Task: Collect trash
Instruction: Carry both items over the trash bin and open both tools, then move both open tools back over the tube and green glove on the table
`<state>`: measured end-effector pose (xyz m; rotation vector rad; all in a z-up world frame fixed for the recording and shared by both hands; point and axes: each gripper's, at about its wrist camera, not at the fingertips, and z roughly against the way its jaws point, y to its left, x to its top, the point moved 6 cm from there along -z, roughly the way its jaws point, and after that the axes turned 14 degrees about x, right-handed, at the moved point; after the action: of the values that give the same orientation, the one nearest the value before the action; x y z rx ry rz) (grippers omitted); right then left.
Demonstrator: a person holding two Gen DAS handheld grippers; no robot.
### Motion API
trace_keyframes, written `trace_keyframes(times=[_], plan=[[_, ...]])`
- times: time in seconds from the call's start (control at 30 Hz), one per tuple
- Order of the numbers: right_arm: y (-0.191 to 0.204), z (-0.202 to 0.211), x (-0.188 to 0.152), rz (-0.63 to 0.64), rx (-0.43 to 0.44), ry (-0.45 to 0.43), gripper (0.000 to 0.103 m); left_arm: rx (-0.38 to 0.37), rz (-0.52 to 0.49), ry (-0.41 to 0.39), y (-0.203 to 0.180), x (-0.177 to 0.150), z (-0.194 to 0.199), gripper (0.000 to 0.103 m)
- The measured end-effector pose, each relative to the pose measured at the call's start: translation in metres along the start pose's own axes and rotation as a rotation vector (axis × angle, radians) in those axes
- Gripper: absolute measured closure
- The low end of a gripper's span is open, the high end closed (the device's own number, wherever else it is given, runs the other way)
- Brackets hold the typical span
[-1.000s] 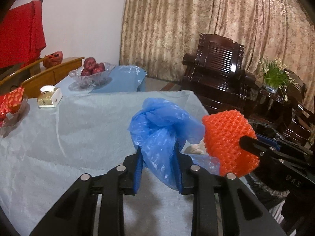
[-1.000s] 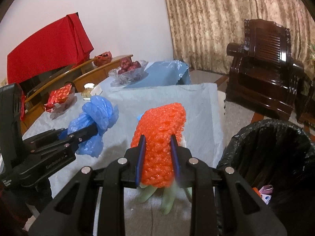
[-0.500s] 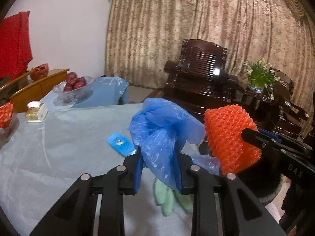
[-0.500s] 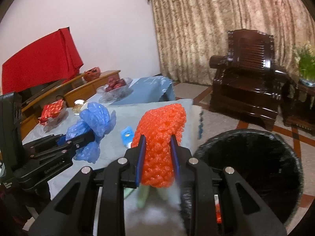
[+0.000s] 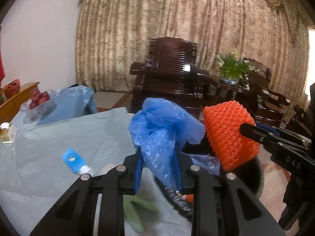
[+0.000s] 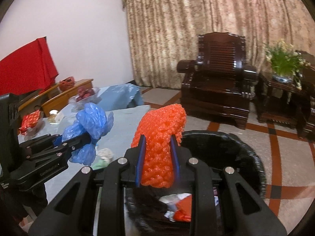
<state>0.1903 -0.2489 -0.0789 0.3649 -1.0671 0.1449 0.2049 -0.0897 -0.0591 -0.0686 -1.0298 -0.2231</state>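
Both pieces of trash are in the carry step. The left gripper (image 5: pixel 158 172) has its jaws clenched on a crumpled blue plastic bag (image 5: pixel 163 129) above the tabletop (image 5: pixel 59 137) edge; the right gripper (image 6: pixel 157 163) grips an orange foam fruit net (image 6: pixel 160 137) over the black-lined trash bin (image 6: pixel 246 157). Next — I'd judge — each needs centring over the bin before letting go.

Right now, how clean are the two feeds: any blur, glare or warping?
Left wrist: blue bag and net sharp, table and fruit bowl smeared, window glare at the right edge. Right wrist: net sharp, bin rim streaked, curtain soft. Both bend at the edges.
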Motion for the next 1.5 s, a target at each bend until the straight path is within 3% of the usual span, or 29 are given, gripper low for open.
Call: trace_keyframes(times=[0.47, 0.8, 0.87, 0.9, 0.97, 1.0, 1.07, 1.13, 1.27, 1.5], plan=[[-0.082, 0.008, -0.028, -0.07, -0.121, 0.025, 0.079, -0.104, -0.086, 0.034, -0.09, -0.002, -0.043, 0.076], [-0.114, 0.0, -0.06, -0.131, -0.16, 0.069, 0.079, -0.126, -0.112, 0.08, -0.113, -0.017, -0.073, 0.076], [-0.118, -0.003, -0.062, -0.135, -0.171, 0.08, 0.077, -0.151, -0.113, 0.103, -0.116, -0.02, -0.078, 0.069], [-0.123, -0.005, -0.064, -0.138, -0.183, 0.086, 0.074, -0.157, -0.109, 0.11, -0.116, -0.02, -0.079, 0.065], [-0.127, -0.005, -0.066, -0.143, -0.196, 0.091, 0.056, -0.162, -0.102, 0.115, -0.117, -0.02, -0.08, 0.041], [-0.129, -0.004, -0.068, -0.146, -0.211, 0.089, 0.041, -0.159, -0.095, 0.11, -0.114, -0.02, -0.079, 0.037], [-0.128, -0.002, -0.071, -0.147, -0.225, 0.084, 0.03, -0.156, -0.083, 0.105, -0.108, -0.02, -0.077, 0.029], [-0.127, -0.001, -0.072, -0.144, -0.239, 0.085, 0.011, -0.14, -0.066, 0.098, -0.1, -0.019, -0.074, 0.022], [-0.119, 0.002, -0.074, -0.148, -0.23, 0.077, 0.007, -0.111, -0.043, 0.085, -0.08, -0.018, -0.066, 0.012], [-0.084, 0.004, -0.063, -0.161, -0.159, 0.045, 0.006, -0.035, -0.01, 0.057, -0.023, -0.022, -0.038, 0.008]])
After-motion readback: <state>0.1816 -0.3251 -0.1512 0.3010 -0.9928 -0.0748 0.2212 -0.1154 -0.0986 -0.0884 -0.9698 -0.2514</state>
